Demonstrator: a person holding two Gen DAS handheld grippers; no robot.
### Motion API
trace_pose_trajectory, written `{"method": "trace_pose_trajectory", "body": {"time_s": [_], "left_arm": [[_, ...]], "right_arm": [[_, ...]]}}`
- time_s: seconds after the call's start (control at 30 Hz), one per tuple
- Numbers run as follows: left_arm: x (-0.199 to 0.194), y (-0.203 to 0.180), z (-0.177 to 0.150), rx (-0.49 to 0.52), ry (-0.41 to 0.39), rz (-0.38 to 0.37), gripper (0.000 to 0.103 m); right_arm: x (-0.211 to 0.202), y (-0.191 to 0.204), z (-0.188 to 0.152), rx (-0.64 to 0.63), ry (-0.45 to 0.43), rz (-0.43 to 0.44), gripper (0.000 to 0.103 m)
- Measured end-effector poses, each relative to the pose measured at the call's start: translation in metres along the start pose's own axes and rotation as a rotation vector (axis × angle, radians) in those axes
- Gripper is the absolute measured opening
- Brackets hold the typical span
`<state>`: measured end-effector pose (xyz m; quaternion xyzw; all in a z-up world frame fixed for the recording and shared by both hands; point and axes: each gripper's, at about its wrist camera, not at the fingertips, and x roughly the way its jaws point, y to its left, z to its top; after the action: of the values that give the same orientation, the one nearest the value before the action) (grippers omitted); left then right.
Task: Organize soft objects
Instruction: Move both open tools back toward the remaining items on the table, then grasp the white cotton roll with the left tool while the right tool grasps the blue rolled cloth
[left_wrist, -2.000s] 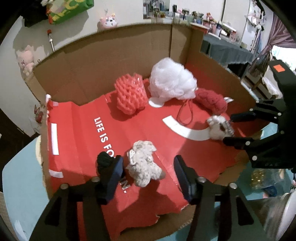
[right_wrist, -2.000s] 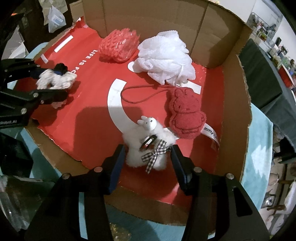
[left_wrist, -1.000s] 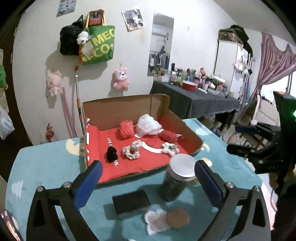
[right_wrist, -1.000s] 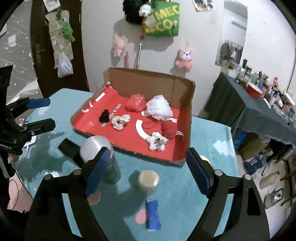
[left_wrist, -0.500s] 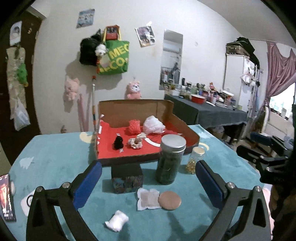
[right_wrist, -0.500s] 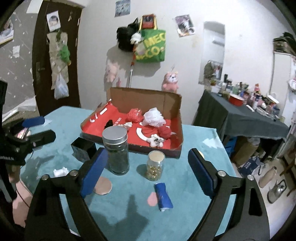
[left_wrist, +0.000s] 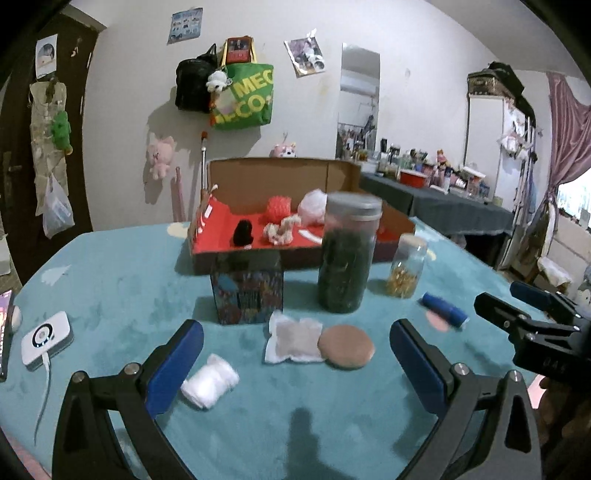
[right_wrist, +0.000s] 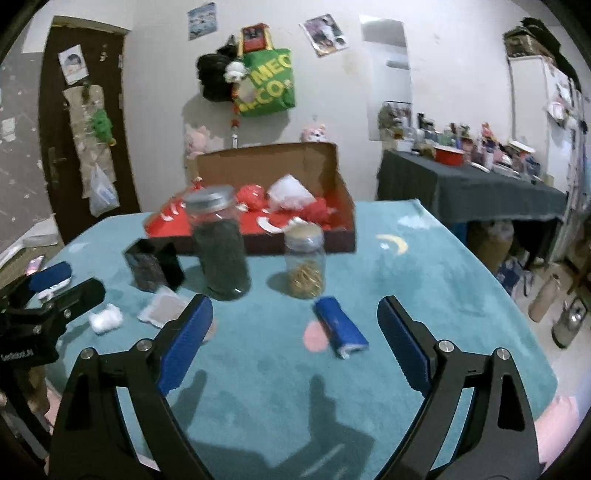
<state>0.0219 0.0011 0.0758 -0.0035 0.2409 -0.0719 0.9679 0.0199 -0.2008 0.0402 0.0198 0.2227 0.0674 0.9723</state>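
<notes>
Reaching for the Next Soft Pieces

Hovering low over the teal tablecloth (left_wrist: 110, 280), the left gripper (left_wrist: 295, 354) and right gripper (right_wrist: 293, 332) both stand wide apart and empty. A white cotton wad (left_wrist: 209, 380) lies just beside the left's near pad; a blue fabric roll (right_wrist: 340, 325) sits between the right's. Next comes closing gently on each, probably. Two seconds earlier both worked inside the red-lined cardboard box (left_wrist: 280, 173), now well behind the jars.

A lived-in home room: plush toys (left_wrist: 160, 159) and tote bag (left_wrist: 243, 98) on wall.
</notes>
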Motion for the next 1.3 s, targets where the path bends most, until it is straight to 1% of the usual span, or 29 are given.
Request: {"method": "trace_pose_trajectory", "body": {"time_s": [0.13,0.33,0.5,0.7,0.8,0.87,0.93,0.97,1.03,1.07,1.13,1.17,1.2,1.23,1.27,1.3], "left_arm": [[0.006,-0.001,-0.01,0.002,0.018,0.009,0.103],[0.013,-0.001,-0.014,0.007,0.041,0.023,0.103],[0.015,0.009,-0.011,-0.008,0.058,0.031,0.103],[0.023,0.034,-0.011,-0.034,0.123,0.03,0.103],[0.029,0.045,-0.014,-0.037,0.16,0.041,0.102],[0.035,0.055,-0.016,-0.039,0.199,0.044,0.097],[0.039,0.061,-0.018,-0.036,0.229,0.045,0.089],[0.042,0.064,-0.019,-0.033,0.245,0.045,0.086],[0.046,0.071,-0.021,-0.028,0.275,0.044,0.074],[0.049,0.073,-0.022,-0.028,0.286,0.04,0.071],[0.054,0.077,-0.023,-0.031,0.313,0.026,0.054],[0.055,0.079,-0.024,-0.031,0.315,0.028,0.051],[0.054,0.079,-0.024,-0.028,0.311,0.026,0.046],[0.054,0.079,-0.023,-0.024,0.308,0.01,0.032],[0.054,0.078,-0.022,-0.023,0.308,-0.004,0.025],[0.054,0.077,-0.02,-0.023,0.308,-0.017,0.022]], "right_arm": [[0.013,-0.007,-0.014,0.014,0.04,-0.01,0.092],[0.026,-0.012,-0.031,0.026,0.103,-0.017,0.092],[0.031,-0.016,-0.032,0.032,0.125,-0.014,0.092],[0.04,-0.02,-0.025,0.031,0.16,-0.001,0.092],[0.048,-0.022,-0.021,0.018,0.184,-0.011,0.092],[0.054,-0.023,-0.019,0.011,0.2,-0.006,0.092],[0.06,-0.025,-0.017,0.005,0.224,0.003,0.092],[0.062,-0.026,-0.016,0.001,0.229,0.006,0.092],[0.067,-0.027,-0.014,-0.017,0.243,-0.001,0.091],[0.07,-0.027,-0.013,-0.024,0.253,-0.001,0.091],[0.078,-0.03,-0.012,-0.019,0.275,0.014,0.091],[0.08,-0.031,-0.011,-0.014,0.283,0.016,0.089],[0.084,-0.033,-0.01,-0.012,0.291,0.013,0.083],[0.087,-0.034,-0.01,-0.013,0.301,0.012,0.079],[0.091,-0.035,-0.009,-0.013,0.315,0.018,0.072],[0.095,-0.036,-0.01,-0.011,0.334,0.03,0.061]]}}
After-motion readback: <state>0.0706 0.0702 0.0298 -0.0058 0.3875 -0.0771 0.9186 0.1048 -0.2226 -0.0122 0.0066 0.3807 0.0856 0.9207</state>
